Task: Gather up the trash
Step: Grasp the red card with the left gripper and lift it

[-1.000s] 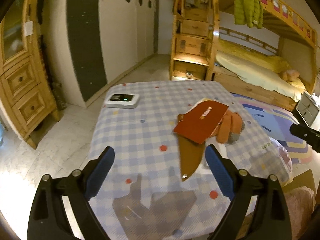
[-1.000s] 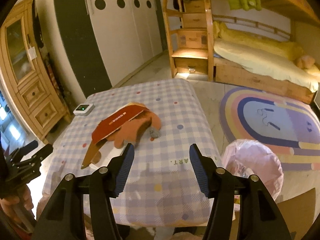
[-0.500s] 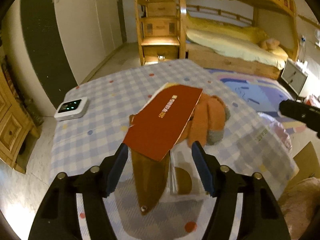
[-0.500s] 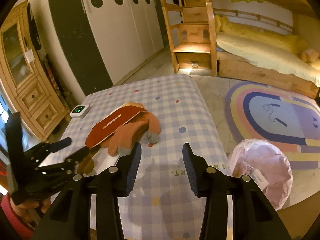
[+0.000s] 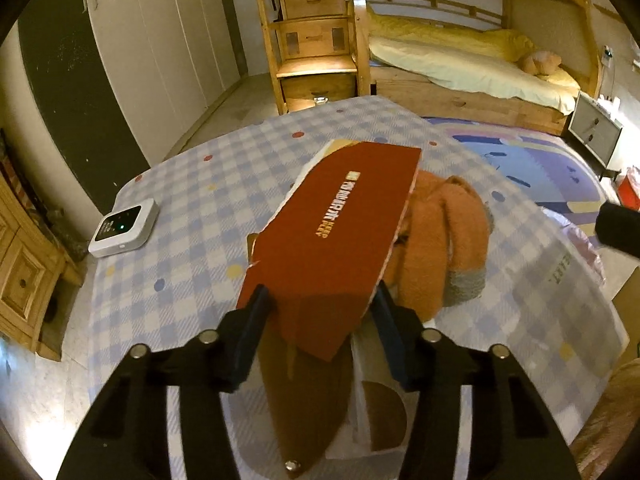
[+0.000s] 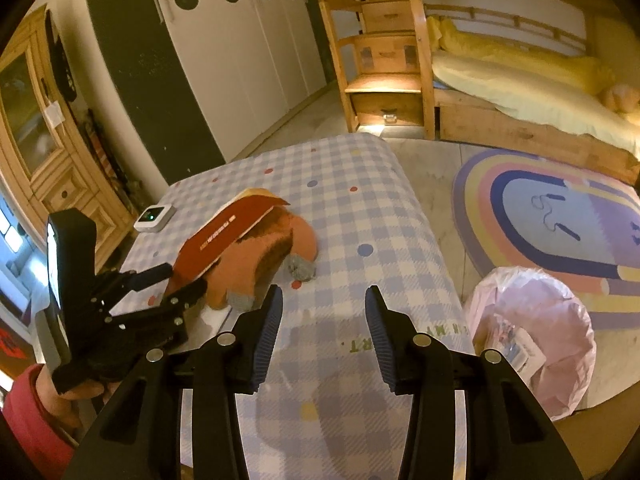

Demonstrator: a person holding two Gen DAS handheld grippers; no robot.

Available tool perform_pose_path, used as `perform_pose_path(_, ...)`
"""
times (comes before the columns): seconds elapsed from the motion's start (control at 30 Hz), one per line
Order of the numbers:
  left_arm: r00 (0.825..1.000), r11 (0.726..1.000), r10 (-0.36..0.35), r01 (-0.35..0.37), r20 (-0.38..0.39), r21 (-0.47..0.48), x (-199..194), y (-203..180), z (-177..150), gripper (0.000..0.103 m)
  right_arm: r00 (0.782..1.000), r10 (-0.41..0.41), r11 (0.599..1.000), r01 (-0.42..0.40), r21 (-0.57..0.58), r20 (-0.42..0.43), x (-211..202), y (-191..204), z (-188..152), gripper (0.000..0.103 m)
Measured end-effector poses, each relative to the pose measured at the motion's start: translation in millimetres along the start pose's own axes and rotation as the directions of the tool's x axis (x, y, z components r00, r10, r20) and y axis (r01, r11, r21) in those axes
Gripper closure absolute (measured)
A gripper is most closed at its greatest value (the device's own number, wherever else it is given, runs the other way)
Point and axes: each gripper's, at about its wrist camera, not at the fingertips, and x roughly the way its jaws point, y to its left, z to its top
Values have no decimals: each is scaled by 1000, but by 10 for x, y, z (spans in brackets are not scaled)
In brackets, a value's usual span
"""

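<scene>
Here your left gripper (image 5: pixel 320 300) had just been closing, its blue pads at either side edge of the red card sleeve (image 5: pixel 340 224); whether they pressed it I cannot tell. The sleeve leaned on the orange plush toy (image 5: pixel 440 248) just right of those jaws. Your right gripper (image 6: pixel 322 320) stood half open over bare checked cloth (image 6: pixel 360 216), the pink-lined trash bin (image 6: pixel 532 332) at its right.

red card (image 5: pixel 340 236), blue-checked dotted tablecloth (image 5: pixel 192 256)
</scene>
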Motion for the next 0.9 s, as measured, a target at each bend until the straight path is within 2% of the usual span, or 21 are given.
perform_pose_path(0.2, 1000, 1000, 13, -13, 21, 3, -86, 40, 28, 85, 1000, 7, 1000, -7, -17, -4, -28, 74, -41, 58)
perform_pose_path(0.4, 995, 997, 54, -48, 88, -62, -399, 287, 98, 102, 1000, -5, 999, 5, -34, 10, -94, 125, -33, 58)
perform_pose_path(0.47, 993, 995, 53, -44, 108, -85, -559, 356, 93, 103, 1000, -6, 999, 7, -37, 13, -87, 145, -25, 51)
perform_pose_path(0.6, 991, 994, 27, -13, 134, -110, -835, 453, 17, 103, 1000, -6, 998, 6, -61, 6, -17, 242, 11, 50)
perform_pose_path(0.73, 993, 992, -43, 55, 108, -111, -958, 441, -153, 103, 1000, -11, 996, 10, -93, -6, 92, 364, 48, 50)
perform_pose_path(0.8, 995, 991, -79, 86, 67, -103, -938, 391, -246, 103, 1000, -19, 994, 18, -105, -11, 143, 403, 60, 50)
perform_pose_path(0.9, 995, 992, -94, 95, 19, -80, -844, 324, -331, 103, 999, -25, 993, 22, -112, -22, 216, 429, 73, 50)
